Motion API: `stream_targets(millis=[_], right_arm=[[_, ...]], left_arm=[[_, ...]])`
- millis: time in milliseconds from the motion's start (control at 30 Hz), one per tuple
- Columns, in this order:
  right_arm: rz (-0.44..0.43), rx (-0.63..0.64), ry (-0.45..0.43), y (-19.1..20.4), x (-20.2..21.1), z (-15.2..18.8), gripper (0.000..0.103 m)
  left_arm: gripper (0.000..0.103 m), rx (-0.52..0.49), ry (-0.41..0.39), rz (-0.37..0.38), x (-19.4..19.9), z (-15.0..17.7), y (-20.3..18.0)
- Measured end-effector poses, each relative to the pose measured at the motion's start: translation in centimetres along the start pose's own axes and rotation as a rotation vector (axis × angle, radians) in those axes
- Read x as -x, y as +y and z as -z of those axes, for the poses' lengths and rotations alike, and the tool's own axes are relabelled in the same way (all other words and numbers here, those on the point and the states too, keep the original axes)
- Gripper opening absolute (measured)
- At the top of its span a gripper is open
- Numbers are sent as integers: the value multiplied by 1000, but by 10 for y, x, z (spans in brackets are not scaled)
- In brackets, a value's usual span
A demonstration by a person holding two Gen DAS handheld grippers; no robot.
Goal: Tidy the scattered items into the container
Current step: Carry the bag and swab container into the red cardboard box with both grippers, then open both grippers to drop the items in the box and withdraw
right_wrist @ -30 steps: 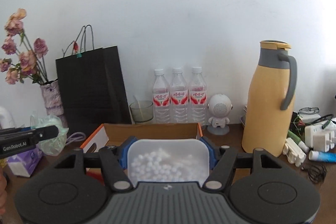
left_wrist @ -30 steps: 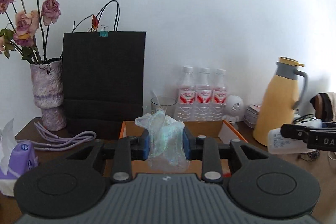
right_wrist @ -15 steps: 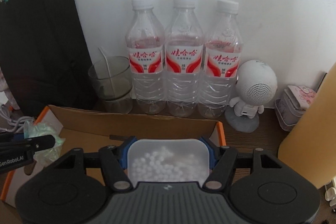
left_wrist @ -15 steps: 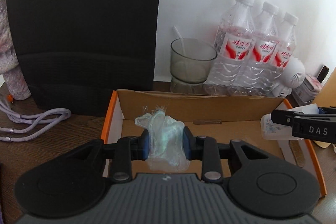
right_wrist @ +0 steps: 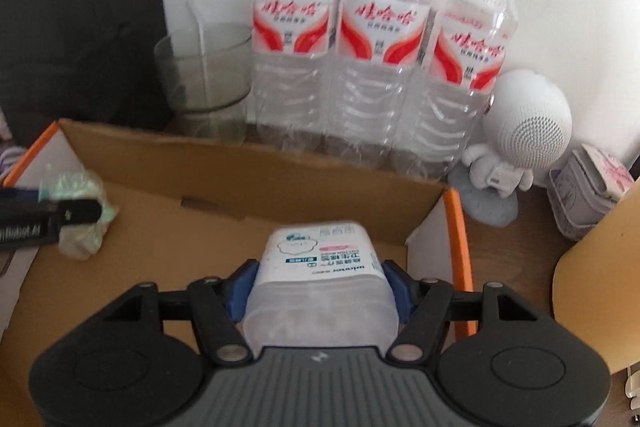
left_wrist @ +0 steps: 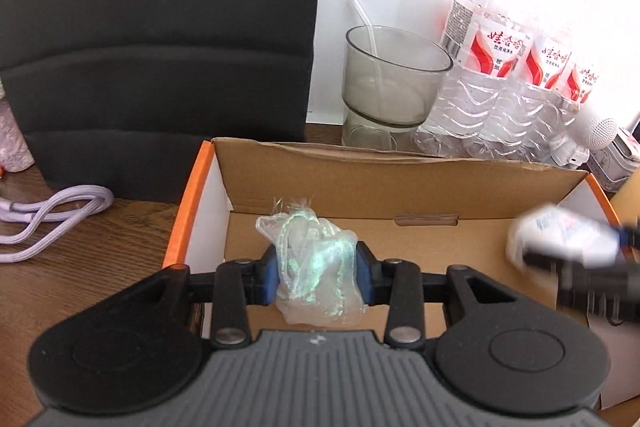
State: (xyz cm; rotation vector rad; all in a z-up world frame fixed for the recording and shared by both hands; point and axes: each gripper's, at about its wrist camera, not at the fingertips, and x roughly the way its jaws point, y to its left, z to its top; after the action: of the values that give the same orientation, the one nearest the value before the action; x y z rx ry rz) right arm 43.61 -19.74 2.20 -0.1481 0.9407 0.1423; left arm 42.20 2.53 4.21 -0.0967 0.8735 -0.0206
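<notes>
Cardboard box (left_wrist: 400, 183) nearer, bottles (right_wrist: 380, 39) closer.

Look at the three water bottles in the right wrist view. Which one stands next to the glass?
The leftmost water bottle: it stands beside the glass, while the rightmost is nearest the white speaker.

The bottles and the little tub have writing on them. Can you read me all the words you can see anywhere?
"娃哈哈": red labels on the three water bottles.
"GenRobot.AI", partly cut off: side of the left gripper.
Blue and pink print on the cotton swab tub in the right gripper: upside down, too blurred to read.
</notes>
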Motion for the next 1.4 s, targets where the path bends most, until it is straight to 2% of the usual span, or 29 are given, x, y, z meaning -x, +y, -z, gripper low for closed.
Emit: stream_targets(millis=[167, 267, 367, 467, 500, 533, 700, 767, 867, 900, 1000, 1033, 1133, 1200, 1267, 1400], right_arm=[[47, 51, 64, 7, -4, 6, 65], [51, 17, 96, 6, -12, -8, 65], [49, -67, 94, -2, -17, -21, 65], [59, -103, 92, -4, -21, -26, 65], [42, -119, 91, -5, -19, -27, 66], [16, -138, 93, -5, -14, -27, 68], [-69, -172, 90, -9, 21, -30, 77], [-123, -190, 106, -11, 39, -29, 78], [-159, -199, 128, -15, 65, -24, 79], [-161, -195, 131, -17, 75, -22, 80], [-144, -204, 129, -23, 103, -14, 83], [-140, -207, 126, -24, 112, -10, 83], [-135, -198, 101, -19, 136, 4, 84], [-119, -173, 41, -10, 154, 17, 85], [-95, -132, -63, 1, 172, 33, 85], [-54, -42, -290, 16, 197, 78, 85]], left_arm=[[46, -22, 6, 5, 3, -4, -5], [45, -11, 20, -7, -1, -8, -4], [45, 52, 25, 5, 1, -13, 4], [59, 69, 27, -11, 4, -14, 7], [67, 68, 20, -9, 7, -13, 7], [70, 71, 9, -5, 11, -13, 7], [75, 67, -16, 17, 40, -12, 4], [75, 58, -20, 22, 56, -13, 0], [82, 44, -26, 17, 85, -12, -4], [85, 41, -30, 14, 95, -11, -5], [102, 48, -53, -37, 123, -4, -7], [102, 41, -54, -44, 131, 0, -9], [102, 36, -54, -67, 150, 11, -14], [103, 35, -94, -71, 164, 23, -18], [103, 35, -193, -57, 180, 43, -21], [103, -62, -374, -52, 208, 88, -29]])
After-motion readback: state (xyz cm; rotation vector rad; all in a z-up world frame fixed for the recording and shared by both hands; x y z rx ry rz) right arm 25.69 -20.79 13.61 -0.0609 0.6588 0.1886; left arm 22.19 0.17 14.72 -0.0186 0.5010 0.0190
